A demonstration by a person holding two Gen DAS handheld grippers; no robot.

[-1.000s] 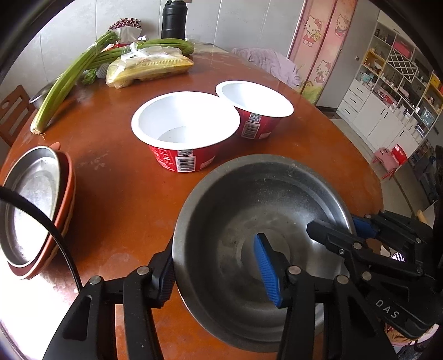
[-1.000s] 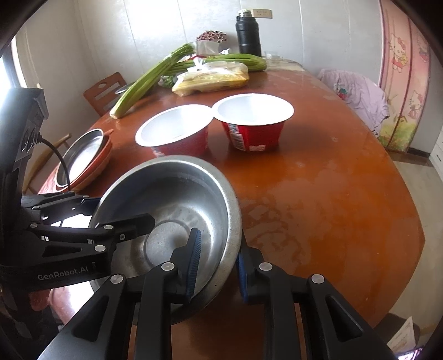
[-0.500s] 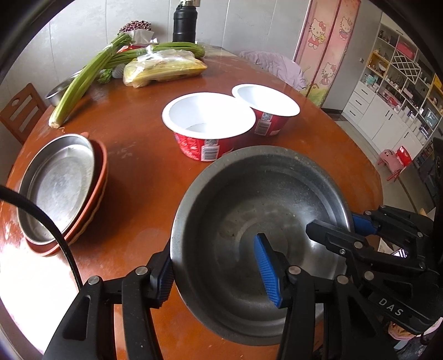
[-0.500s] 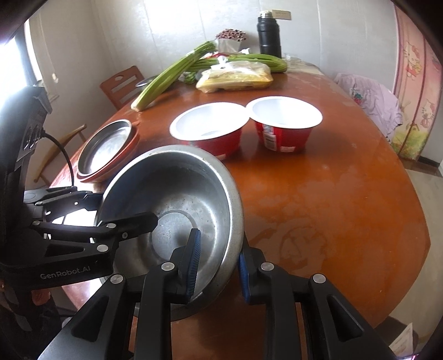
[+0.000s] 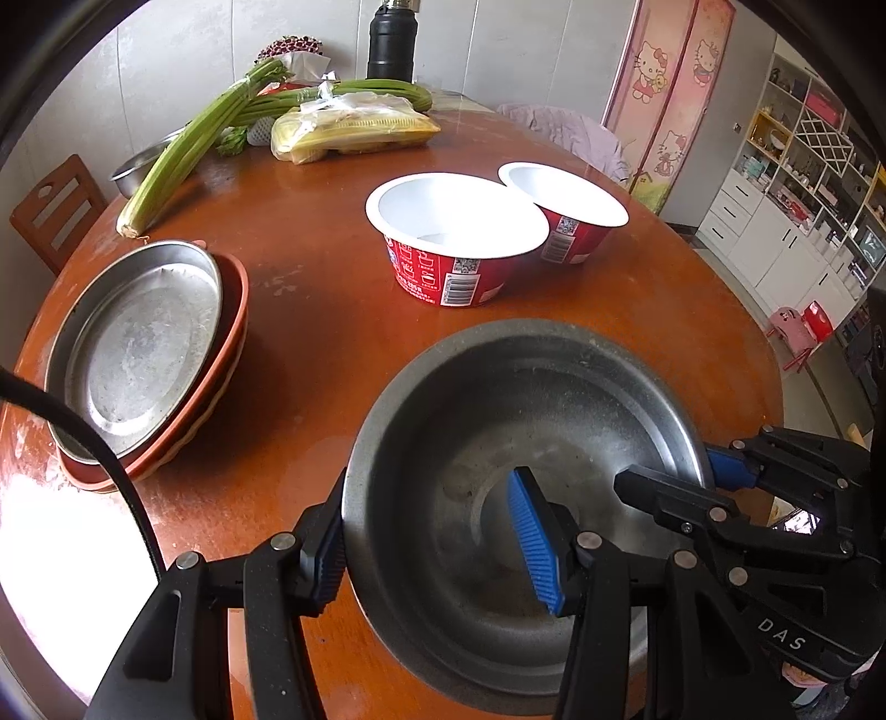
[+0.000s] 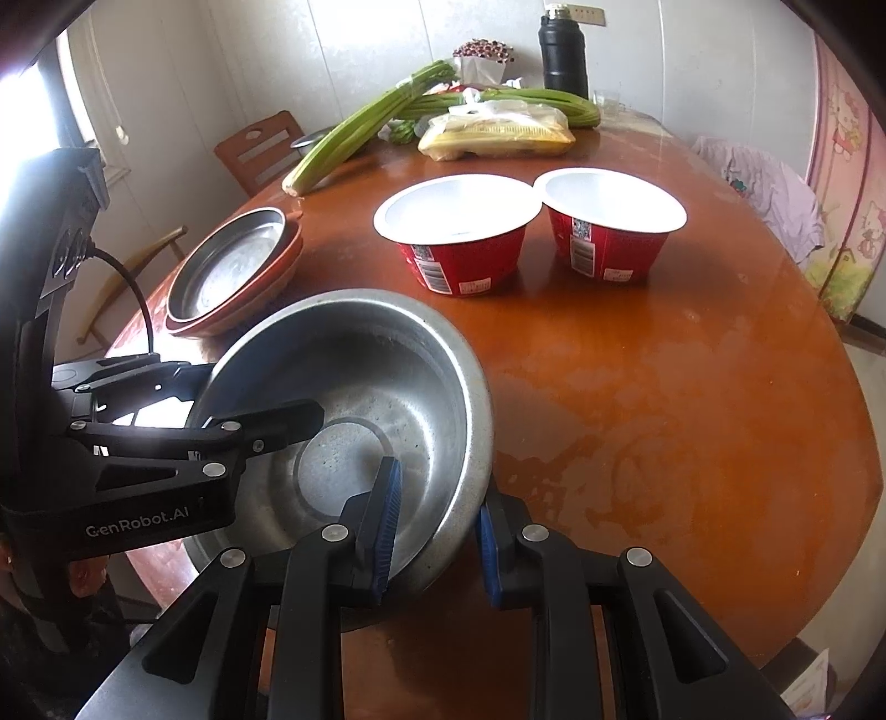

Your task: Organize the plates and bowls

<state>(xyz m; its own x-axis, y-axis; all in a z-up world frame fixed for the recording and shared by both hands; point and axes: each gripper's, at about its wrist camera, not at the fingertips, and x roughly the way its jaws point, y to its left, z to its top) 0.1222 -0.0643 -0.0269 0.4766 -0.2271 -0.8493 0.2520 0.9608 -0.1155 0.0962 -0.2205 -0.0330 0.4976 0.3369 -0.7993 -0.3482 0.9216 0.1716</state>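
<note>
A steel bowl (image 5: 498, 421) is carried over the near edge of the round wooden tabletop (image 6: 637, 387), tilted, its rim pinched from two sides. The left hand-held gripper (image 5: 437, 537) grasps its left wall, one blue pad inside and the other finger outside against the rim. The right hand-held gripper (image 6: 434, 526) is clenched on the opposite rim, again one pad inside the bowl and one outside. The bowl holds nothing; its inner wall is dull grey and speckled, with a flat circular base ring and a brighter sheen toward the far side.

To the left on the tabletop lies a shallow steel plate (image 5: 138, 343) nested in a reddish-brown plate (image 5: 221, 354), which appears to sit on another of the same colour; the steel plate is empty and scuffed. Beyond the bowl stand two red paper bowls with white linings, the nearer red paper bowl (image 5: 454, 243) just beside the farther red paper bowl (image 5: 565, 205), rims nearly touching, both showing barcodes on their sides. The nearer one looks empty; the farther one's bottom is hidden.

At the far side lie long celery stalks (image 5: 188, 149), a clear bag of yellow food (image 5: 354, 133), and a black flask (image 5: 390, 41) standing upright near the wall. A small steel basin (image 5: 133, 171) sits partly behind the celery, contents hidden
</note>
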